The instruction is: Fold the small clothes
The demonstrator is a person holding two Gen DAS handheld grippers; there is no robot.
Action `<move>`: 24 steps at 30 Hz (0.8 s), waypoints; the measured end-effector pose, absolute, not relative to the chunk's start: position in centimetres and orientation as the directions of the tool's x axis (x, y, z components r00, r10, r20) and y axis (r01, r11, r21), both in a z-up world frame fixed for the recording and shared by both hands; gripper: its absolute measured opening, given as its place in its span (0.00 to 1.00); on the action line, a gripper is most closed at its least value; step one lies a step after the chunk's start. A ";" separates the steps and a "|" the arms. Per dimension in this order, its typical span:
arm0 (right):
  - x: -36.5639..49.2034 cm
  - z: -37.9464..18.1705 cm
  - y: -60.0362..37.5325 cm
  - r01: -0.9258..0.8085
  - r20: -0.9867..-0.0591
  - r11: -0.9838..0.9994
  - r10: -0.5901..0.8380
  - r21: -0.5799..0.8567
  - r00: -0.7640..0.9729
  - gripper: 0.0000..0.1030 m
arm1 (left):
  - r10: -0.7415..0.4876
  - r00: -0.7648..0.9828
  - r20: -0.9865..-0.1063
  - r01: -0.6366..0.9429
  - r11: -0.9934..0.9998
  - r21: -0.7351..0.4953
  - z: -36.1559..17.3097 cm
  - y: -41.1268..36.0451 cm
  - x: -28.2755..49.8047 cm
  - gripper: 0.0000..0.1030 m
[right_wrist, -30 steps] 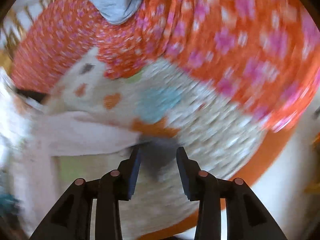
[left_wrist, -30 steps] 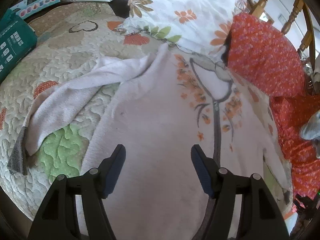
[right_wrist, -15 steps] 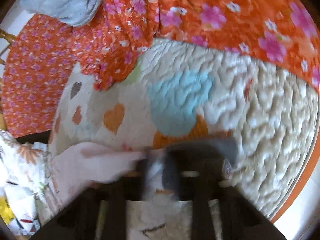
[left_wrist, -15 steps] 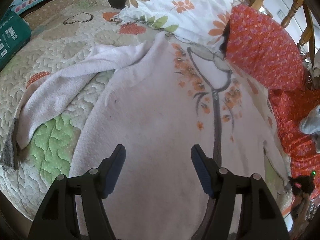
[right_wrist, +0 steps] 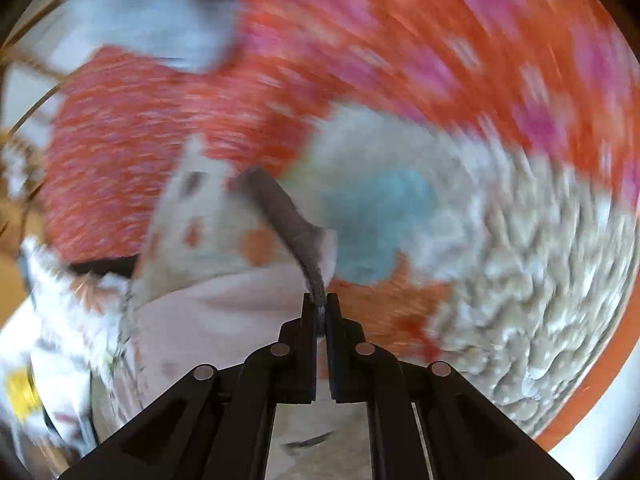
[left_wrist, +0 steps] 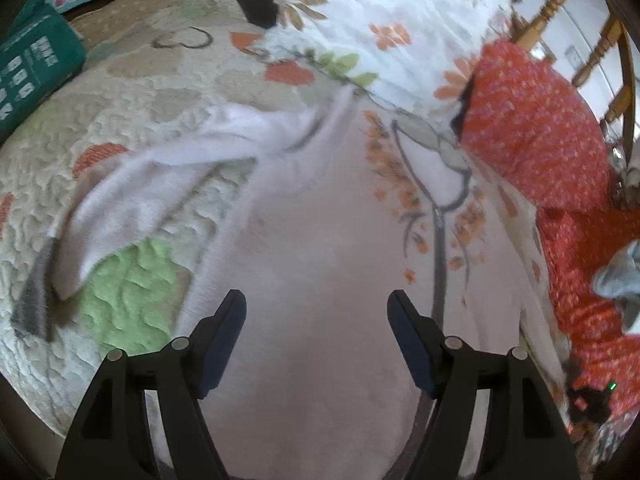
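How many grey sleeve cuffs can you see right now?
2: one cuff lies on the quilt at the left; the other cuff is pinched in the right gripper.

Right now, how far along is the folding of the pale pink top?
Done: the pale pink top lies spread flat on the quilt; no fold shows yet. In hand: the right claw is shut on the grey cuff of one sleeve. The left claw hangs open over the body, its jaws having just widened, gripping nothing. Left: both sleeves, including the far sleeve, and the body folds.
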State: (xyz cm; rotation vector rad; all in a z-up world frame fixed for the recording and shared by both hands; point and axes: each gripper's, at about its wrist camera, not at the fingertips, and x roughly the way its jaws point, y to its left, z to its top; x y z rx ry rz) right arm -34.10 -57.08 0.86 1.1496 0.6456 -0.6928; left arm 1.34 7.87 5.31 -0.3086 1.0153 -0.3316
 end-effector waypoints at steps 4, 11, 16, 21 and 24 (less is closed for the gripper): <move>-33.0 -0.4 -57.3 0.782 -0.773 0.186 -0.135 0.594 0.620 0.05 | -0.381 0.546 -0.746 0.070 0.908 -0.413 7.9 10.9 3.4 0.70; -20.5 8.3 -51.6 0.707 -0.741 0.476 -0.156 0.523 0.653 0.05 | -0.246 0.689 -0.682 -0.091 0.904 -0.418 11.0 18.7 5.7 0.73; -5.1 12.2 -39.5 0.486 -0.728 0.760 -0.025 0.432 0.686 0.04 | -0.258 0.691 -0.675 -0.189 0.837 -0.514 10.3 23.6 5.6 0.74; 6.8 8.9 -24.7 0.251 -0.765 0.893 0.143 0.373 0.627 0.04 | -0.252 0.691 -0.678 -0.258 0.790 -0.556 9.5 26.7 5.3 0.74; 10.7 6.1 -17.6 0.164 -0.813 0.952 0.123 0.259 0.569 0.04 | -0.247 0.698 -0.672 -0.266 0.782 -0.564 9.6 27.7 5.1 0.74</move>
